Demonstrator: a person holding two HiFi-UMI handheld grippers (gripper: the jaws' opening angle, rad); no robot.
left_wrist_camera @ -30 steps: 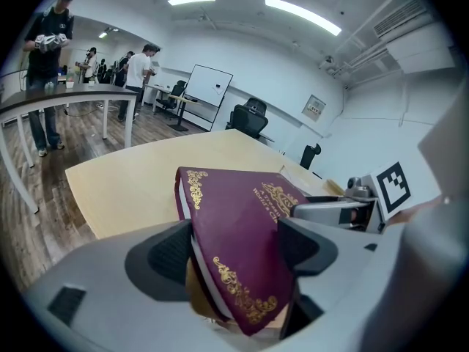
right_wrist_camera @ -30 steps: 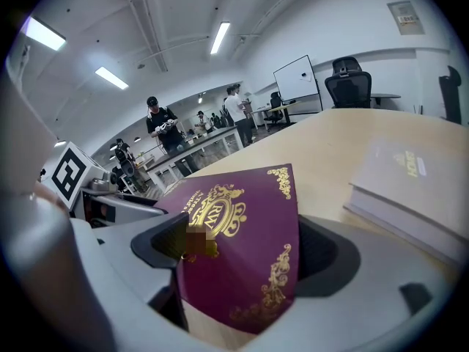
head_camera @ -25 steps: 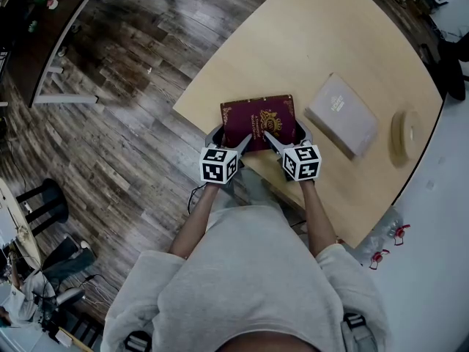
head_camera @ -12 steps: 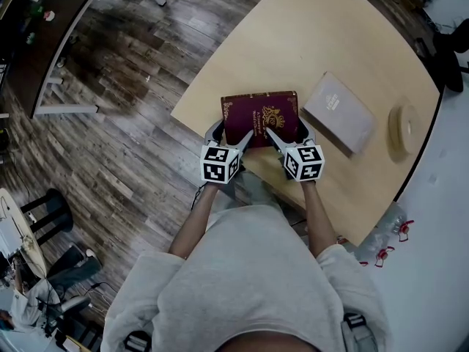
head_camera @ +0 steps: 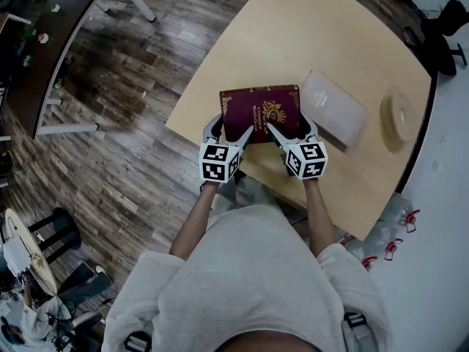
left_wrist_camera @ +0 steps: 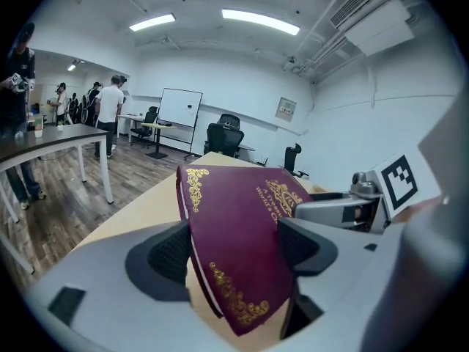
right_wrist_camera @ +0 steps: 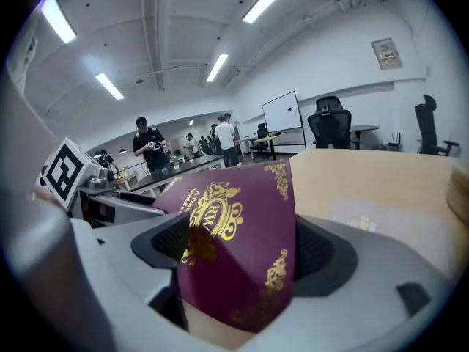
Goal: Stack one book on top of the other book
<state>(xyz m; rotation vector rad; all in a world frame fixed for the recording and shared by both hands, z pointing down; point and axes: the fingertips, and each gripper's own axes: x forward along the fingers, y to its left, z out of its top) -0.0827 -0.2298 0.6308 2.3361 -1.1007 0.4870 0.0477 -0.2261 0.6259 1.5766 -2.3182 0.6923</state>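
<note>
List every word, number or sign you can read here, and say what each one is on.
"RW": gold letters in a crown crest on the cover of the maroon book.
"A Treas...": start of the gold title on the same cover; the rest cannot be read.
Tan book: pale print on its cover, too small to read.
Wall sign: too small to read.

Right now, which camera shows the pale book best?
The head view: the whole beige book lies on the table. The right gripper view catches its edge only; the left gripper view misses it, showing the maroon book.
</note>
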